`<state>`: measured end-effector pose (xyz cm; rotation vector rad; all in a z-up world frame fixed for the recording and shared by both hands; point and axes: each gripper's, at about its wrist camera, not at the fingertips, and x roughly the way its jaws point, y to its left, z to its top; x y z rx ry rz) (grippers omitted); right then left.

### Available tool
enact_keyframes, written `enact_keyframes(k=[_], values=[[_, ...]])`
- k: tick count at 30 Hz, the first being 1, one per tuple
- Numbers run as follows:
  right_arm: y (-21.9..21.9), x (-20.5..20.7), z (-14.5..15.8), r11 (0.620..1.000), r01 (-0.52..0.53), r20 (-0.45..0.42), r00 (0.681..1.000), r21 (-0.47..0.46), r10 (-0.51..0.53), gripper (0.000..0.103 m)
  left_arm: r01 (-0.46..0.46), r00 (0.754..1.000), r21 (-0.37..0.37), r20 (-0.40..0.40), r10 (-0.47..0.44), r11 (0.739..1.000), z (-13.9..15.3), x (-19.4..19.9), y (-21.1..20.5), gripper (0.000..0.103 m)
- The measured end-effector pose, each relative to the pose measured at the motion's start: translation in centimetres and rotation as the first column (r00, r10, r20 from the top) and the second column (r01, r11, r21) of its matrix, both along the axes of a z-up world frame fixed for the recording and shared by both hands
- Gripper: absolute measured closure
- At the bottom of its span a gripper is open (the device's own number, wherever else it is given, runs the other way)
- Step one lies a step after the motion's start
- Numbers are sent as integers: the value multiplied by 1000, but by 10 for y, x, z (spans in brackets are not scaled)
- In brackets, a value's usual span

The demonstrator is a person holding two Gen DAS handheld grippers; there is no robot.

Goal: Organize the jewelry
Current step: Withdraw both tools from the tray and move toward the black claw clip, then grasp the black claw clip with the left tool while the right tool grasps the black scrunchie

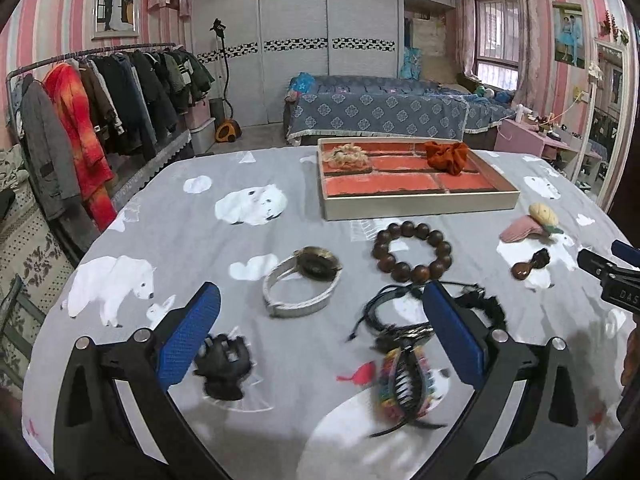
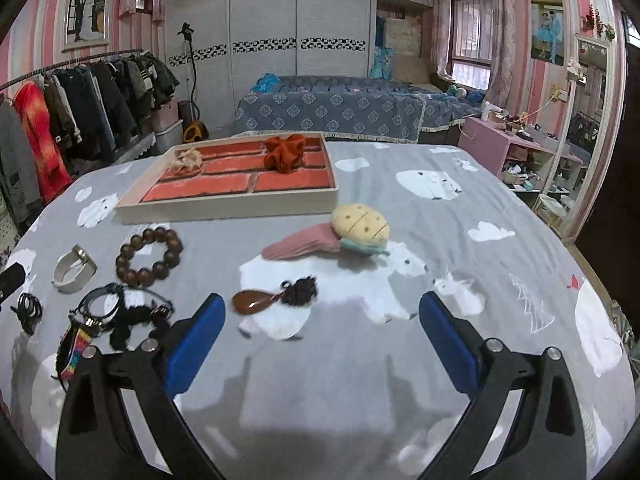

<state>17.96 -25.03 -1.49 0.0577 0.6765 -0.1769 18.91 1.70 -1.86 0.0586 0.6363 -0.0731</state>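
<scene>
A beige tray with red compartments [image 1: 420, 203] [image 2: 224, 207] stands at the far side of the grey bear-print cloth; it holds a blond scrunchie [image 1: 346, 155] and a rust scrunchie [image 1: 446, 156]. In front lie a wooden bead bracelet [image 1: 412, 251] [image 2: 149, 256], a white-strap watch [image 1: 300, 286], black cord bracelets [image 1: 394, 308], a black claw clip [image 1: 222, 364] and a rainbow band with a black comb clip [image 1: 404, 388]. My left gripper [image 1: 320, 312] is open above these, empty. My right gripper [image 2: 322, 320] is open, empty, just short of a brown spoon-shaped hairpin [image 2: 276, 296].
A pink and yellow plush clip [image 2: 340, 236] [image 1: 532, 224] lies right of the tray. The right gripper's tip [image 1: 608, 276] shows at the left view's right edge. Beyond the table are a clothes rack [image 1: 100, 92], a bed [image 1: 380, 108] and a pink dresser [image 2: 516, 148].
</scene>
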Motion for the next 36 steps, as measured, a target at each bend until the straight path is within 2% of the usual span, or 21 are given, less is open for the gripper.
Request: enact_keyframes(k=[11,15,20,29,32,34,36], values=[[43,-17,-1,1000,-27,-25,999,15,27,8,-76,997,-13,-32,75,997,1,1,81,5],[58,-16,-5,999,-36,-39,999,2,36,8,-77,996,-35,-52,75,996,-3,2,97,5],[69,-7,-16,999,-41,-72,997,10,41,8,-58,994,-59,-94,52,997,-20,4,98,5],[85,10,-31,998,-54,-131,990,-11,52,9,-11,993,-28,-119,7,1000,-40,5,79,6],[89,15,-36,998,-68,-153,986,-7,66,19,10,991,-38,-136,-15,999,-47,5,76,6],[94,21,-41,997,-79,-176,981,2,78,22,9,990,-21,-141,-12,1000,-51,5,73,6],[95,24,-45,997,-80,-184,980,10,80,22,5,988,-12,-154,-7,1000,-55,7,72,11]])
